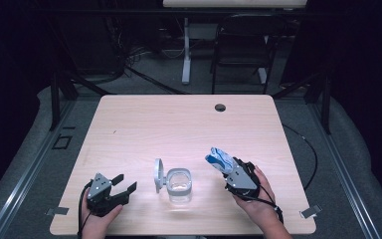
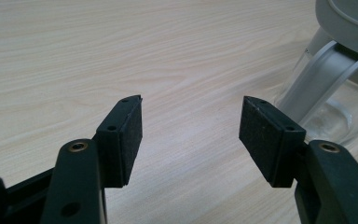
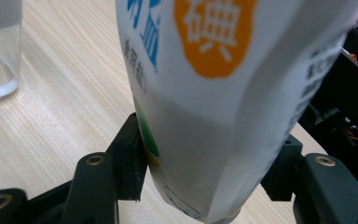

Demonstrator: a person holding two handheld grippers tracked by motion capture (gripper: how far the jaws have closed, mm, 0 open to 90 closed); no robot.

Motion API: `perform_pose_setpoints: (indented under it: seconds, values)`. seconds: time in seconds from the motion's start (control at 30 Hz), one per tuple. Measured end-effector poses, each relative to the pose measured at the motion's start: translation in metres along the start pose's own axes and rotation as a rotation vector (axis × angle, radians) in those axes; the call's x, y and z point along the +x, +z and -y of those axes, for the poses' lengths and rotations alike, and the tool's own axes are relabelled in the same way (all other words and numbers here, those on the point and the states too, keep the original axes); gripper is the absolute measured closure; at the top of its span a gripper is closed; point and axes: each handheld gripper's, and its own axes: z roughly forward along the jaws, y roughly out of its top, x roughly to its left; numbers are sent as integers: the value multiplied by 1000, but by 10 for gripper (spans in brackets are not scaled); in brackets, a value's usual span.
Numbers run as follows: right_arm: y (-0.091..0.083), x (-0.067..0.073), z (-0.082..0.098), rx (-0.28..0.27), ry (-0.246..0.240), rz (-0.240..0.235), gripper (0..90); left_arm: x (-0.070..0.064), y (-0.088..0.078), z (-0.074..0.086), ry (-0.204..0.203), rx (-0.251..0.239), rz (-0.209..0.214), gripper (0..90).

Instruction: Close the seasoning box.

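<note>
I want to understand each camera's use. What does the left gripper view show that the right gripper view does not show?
Left gripper view alone: the left gripper with open jaws and nothing between them, and the jar's grey lid hinged open. Right gripper view alone: the right gripper clamped on a white packet with blue and orange print. Both share the wooden table and the clear jar.

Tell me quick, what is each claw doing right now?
Left gripper: open, nothing between its jaws, beside the clear jar.
Right gripper: closed on a white packet.
</note>
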Motion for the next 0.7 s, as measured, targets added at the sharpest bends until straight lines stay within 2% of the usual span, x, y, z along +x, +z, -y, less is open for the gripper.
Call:
perform_pose_setpoints:
  seconds: [0.37, 0.53, 0.7]
  values:
    - [2, 1, -4, 27, -91, 39, 433, 2, -5, 0, -17, 2, -8, 399]
    - [3, 4, -7, 30, -152, 44, 433, 2, -6, -1, -12, -1, -6, 400]
    - [4, 7, -10, 18, -188, 41, 434, 3, -7, 0, -32, -6, -2, 401]
